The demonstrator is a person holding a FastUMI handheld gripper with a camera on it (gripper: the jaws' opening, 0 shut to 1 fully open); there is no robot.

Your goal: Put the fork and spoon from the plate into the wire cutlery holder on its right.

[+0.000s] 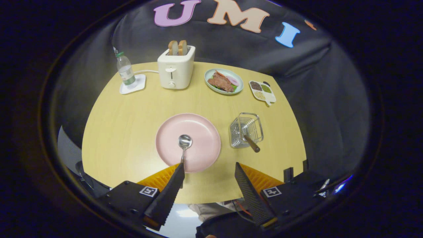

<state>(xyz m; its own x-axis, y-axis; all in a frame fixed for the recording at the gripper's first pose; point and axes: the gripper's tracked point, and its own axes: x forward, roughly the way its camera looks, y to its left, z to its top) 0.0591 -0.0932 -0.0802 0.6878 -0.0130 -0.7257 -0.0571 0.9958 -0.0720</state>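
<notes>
A pink plate (205,132) lies on the wooden table just ahead of my fingers. On it rests a metal spoon (184,142), bowl pointing away, its handle running back toward my left fingertip (180,170). To the plate's right stands the wire cutlery holder (243,127), with a wooden-handled utensil (252,144) leaning out of it toward me; its head is hidden inside the wires. My gripper (210,168) is open above the table's near edge, nothing between the fingers.
Beyond the plate stand a white toaster (175,67) with two bread slices, a water bottle (125,70) on a white coaster, a plate of food (223,81) and a divided dish of spices (262,91). The table's round edge (211,200) curves under the fingers.
</notes>
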